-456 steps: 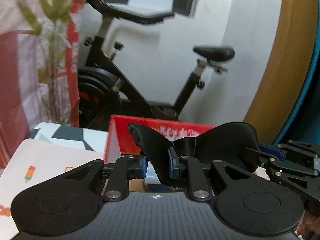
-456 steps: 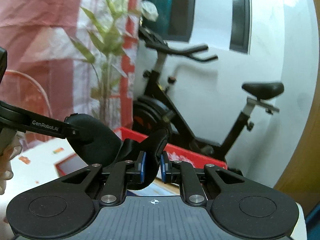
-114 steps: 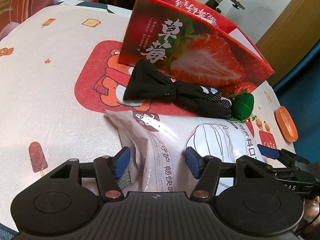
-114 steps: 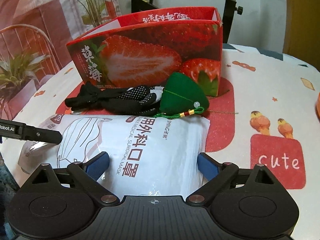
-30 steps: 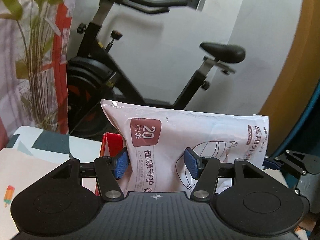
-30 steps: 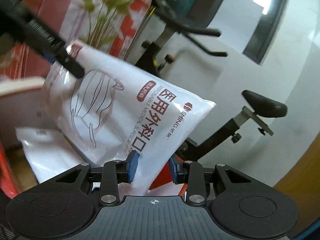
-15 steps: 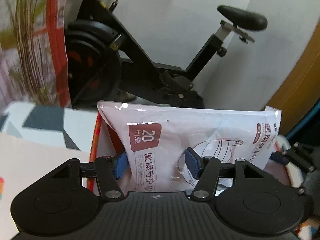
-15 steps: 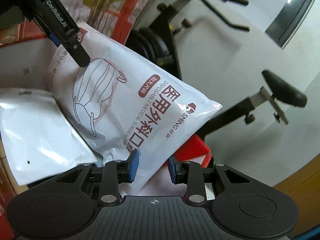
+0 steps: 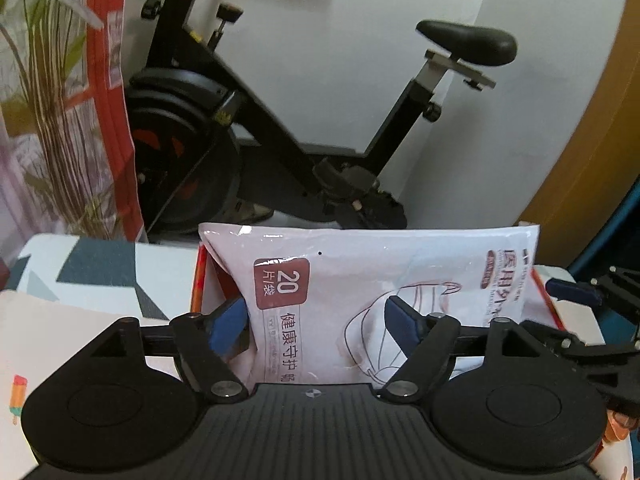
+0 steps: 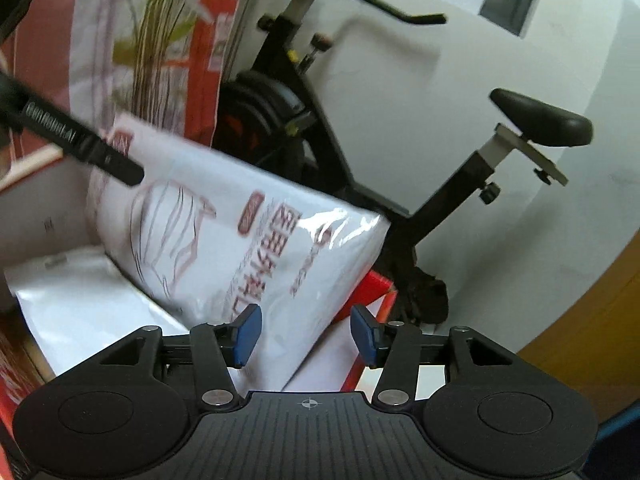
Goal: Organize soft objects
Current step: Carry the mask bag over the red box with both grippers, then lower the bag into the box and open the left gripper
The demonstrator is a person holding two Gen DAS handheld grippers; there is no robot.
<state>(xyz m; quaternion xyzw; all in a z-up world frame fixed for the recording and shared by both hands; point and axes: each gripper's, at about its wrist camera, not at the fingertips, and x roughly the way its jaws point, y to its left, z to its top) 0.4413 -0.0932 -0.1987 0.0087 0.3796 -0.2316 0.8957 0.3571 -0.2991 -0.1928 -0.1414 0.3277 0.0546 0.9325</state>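
A white plastic pack of surgical masks (image 9: 372,280) with red Chinese print stands tilted in the red strawberry box (image 10: 372,292); it also shows in the right wrist view (image 10: 240,240). My left gripper (image 9: 316,320) is open, with its blue pads either side of the pack's lower left part. My right gripper (image 10: 306,332) is open at the pack's lower right corner; its pads stand apart from the plastic. A second white pack (image 10: 80,300) lies flat inside the box under it.
A black exercise bike (image 9: 280,120) stands behind the box against a white wall. A plant (image 9: 52,120) and a red and white curtain are at the left. The patterned tablecloth (image 9: 60,320) shows at the lower left.
The pack has gone lower into the box. My right gripper has opened and let go of it. My left gripper's pads have spread wider around it.
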